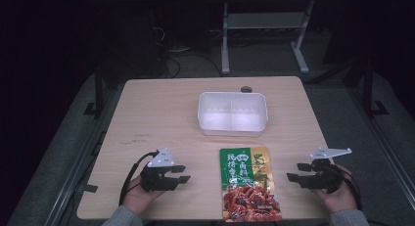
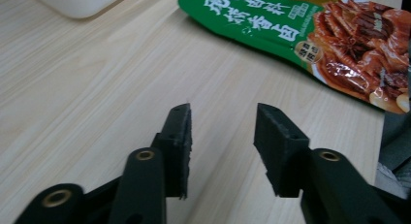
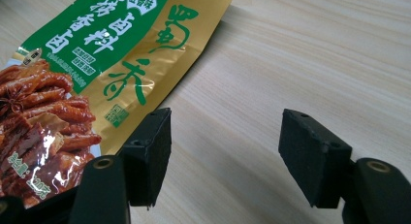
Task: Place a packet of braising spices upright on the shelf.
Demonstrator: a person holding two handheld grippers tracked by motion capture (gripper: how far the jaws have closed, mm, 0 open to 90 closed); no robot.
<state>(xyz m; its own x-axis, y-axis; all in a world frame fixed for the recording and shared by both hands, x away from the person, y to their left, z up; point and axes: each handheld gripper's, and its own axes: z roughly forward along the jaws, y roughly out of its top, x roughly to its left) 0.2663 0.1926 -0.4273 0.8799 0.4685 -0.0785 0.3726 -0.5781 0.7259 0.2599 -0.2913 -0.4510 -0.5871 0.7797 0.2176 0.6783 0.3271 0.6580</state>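
A green and gold food pouch (image 1: 250, 182) with a picture of red-brown meat lies flat near the table's front edge, between both hands. My left gripper (image 1: 182, 174) rests to its left, open and empty, jaws pointing toward the pouch (image 2: 310, 35). On the other side, my right gripper (image 1: 297, 171) is open with nothing held; its jaws point at the pouch's (image 3: 111, 54) gold edge, a short gap away. A white plastic tub (image 1: 233, 113) stands empty behind the pouch, mid-table; its corner (image 2: 77, 1) appears in the left gripper view.
The wooden table (image 1: 156, 113) has bare surface on its left and far right. A small dark round fitting (image 1: 246, 89) sits at the back edge behind the tub. Metal stand legs (image 1: 225, 40) and cables lie on the dark floor beyond.
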